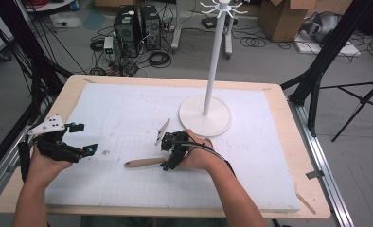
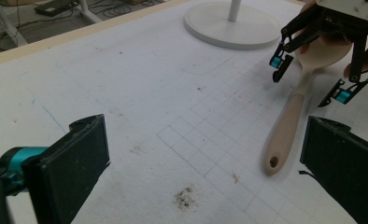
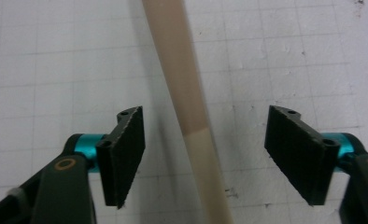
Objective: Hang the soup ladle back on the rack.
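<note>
A wooden spoon (image 1: 144,162) lies flat on the white gridded mat (image 1: 128,104), its handle end with a hole pointing left. My right gripper (image 1: 168,153) points down over it near the bowl end. In the right gripper view its two black pads (image 3: 123,156) stand on either side of the spoon handle (image 3: 182,79) with gaps on both sides, so it is open. The left gripper view shows the spoon (image 2: 289,121) with the right gripper (image 2: 308,81) straddling its neck. My left gripper (image 1: 83,139) hovers at the mat's left, open with nothing between its pads (image 2: 84,149).
A white stand with a round base (image 1: 205,116) and tall pole (image 1: 215,61) rises behind the right hand. The mat covers a wooden table (image 1: 288,156). A small dirt smudge (image 2: 186,198) marks the mat near the left gripper. Computers and cables sit on the floor beyond.
</note>
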`<state>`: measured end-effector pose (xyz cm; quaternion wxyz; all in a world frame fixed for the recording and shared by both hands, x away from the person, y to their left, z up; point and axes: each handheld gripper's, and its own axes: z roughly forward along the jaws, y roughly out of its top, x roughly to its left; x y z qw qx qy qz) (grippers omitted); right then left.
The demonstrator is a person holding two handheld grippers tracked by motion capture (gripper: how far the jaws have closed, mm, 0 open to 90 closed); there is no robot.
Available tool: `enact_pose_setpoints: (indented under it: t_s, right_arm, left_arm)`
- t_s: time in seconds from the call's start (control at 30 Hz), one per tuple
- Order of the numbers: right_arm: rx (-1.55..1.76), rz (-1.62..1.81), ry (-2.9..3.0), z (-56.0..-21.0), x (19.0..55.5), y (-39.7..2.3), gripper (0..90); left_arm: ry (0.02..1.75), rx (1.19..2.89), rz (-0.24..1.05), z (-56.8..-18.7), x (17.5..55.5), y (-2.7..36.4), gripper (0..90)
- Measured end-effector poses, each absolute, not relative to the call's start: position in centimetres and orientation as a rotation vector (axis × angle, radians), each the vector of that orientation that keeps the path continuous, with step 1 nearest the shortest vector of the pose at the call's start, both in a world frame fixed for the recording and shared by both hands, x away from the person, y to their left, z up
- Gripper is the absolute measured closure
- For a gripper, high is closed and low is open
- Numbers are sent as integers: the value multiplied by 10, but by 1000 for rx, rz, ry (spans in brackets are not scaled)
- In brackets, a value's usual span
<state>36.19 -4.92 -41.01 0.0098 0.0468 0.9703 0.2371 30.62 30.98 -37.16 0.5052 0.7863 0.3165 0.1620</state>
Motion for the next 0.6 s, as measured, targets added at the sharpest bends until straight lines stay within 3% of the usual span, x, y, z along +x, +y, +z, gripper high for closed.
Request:
enact_pose_setpoints:
  t_s: [0.6]
  right_arm:
    - [91, 634, 3073, -414, 362, -43, 573]
  left_arm:
    - [772, 1899, 395, -372, 306, 309, 17]
